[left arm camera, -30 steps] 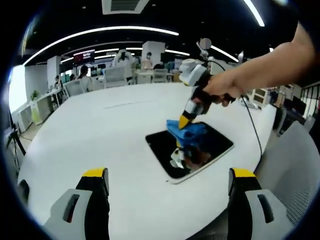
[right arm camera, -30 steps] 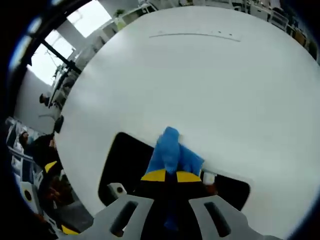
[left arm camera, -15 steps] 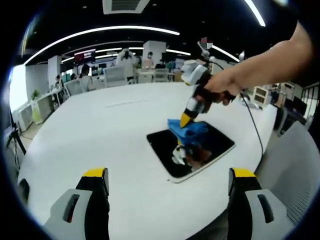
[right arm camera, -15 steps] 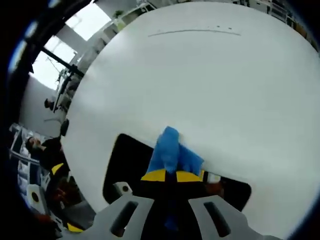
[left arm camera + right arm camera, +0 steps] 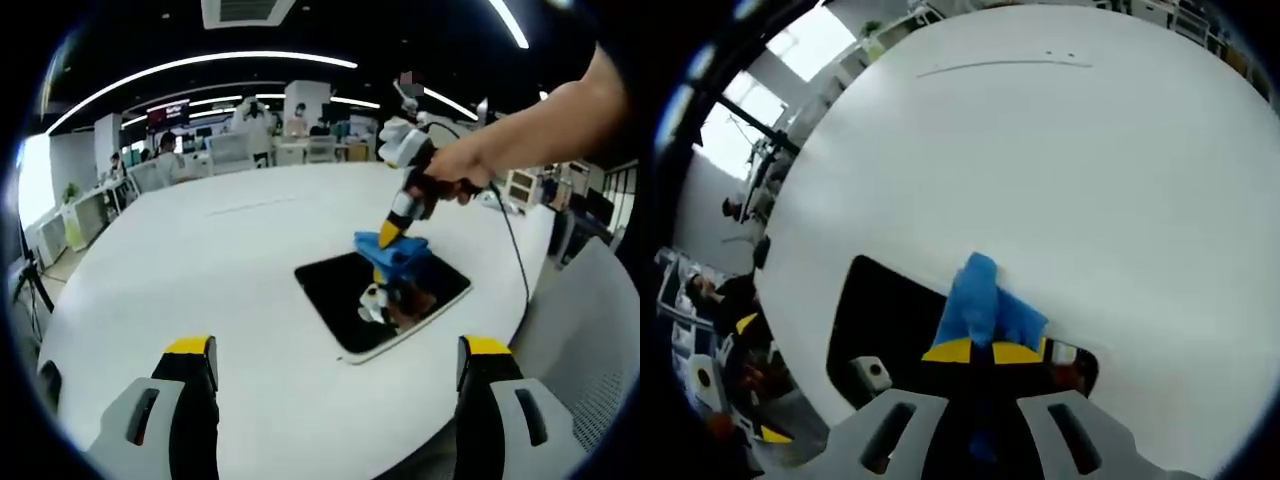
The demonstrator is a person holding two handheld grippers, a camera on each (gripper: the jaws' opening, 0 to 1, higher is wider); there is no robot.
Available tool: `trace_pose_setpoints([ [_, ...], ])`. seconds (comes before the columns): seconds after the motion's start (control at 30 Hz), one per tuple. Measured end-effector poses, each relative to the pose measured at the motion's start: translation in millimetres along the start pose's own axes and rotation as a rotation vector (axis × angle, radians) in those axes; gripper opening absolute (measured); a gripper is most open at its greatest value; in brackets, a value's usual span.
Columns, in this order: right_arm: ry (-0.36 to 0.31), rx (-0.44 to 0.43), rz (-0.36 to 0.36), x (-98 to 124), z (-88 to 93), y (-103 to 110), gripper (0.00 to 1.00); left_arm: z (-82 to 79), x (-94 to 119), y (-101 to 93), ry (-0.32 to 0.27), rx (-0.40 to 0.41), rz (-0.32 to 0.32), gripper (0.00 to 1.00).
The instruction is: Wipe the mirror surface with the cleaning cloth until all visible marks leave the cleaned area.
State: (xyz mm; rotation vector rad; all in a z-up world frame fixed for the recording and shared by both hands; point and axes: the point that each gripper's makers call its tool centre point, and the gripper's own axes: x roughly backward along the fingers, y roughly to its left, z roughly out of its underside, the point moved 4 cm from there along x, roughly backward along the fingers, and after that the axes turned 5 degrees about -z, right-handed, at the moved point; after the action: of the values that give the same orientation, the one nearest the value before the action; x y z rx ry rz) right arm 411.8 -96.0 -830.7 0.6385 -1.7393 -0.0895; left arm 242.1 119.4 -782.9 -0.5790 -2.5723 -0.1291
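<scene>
The white table (image 5: 200,260) spans the middle of the left gripper view; the mirror (image 5: 345,300), a dark rounded rectangle, lies right of centre on it, its long axis running from lower left to upper right of the frame. The blue cleaning cloth (image 5: 395,250) rests on the mirror's upper right portion; most of the dark surface extends toward the lower left of the cloth, so the wiping stroke would likely travel that way. The right gripper (image 5: 393,233) is the working tool; its yellow-tipped jaws are closed on the cloth and press it down onto the glass. The left gripper (image 5: 338,375), at the bottom of its view, stands well apart from the mirror; its jaws are spread wide and hold nothing.
</scene>
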Motion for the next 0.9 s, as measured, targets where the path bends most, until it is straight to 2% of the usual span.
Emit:
trace_pose_setpoints([
  [0.3, 0.004, 0.013, 0.018, -1.8, -0.8, 1.0, 0.00, 0.8, 0.4, 2.9, -0.003, -0.001, -0.003, 1.00],
  [0.47, -0.013, -0.010, 0.011, -1.3, 1.0, 0.5, 0.00, 2.4, 0.4, 4.6, 0.001, 0.005, -0.004, 1.00],
  [0.9, -0.054, -0.035, 0.008, -3.3, 18.0, -0.2, 0.00, 0.4, 1.6, 1.8, 0.000, -0.007, -0.003, 1.00],
])
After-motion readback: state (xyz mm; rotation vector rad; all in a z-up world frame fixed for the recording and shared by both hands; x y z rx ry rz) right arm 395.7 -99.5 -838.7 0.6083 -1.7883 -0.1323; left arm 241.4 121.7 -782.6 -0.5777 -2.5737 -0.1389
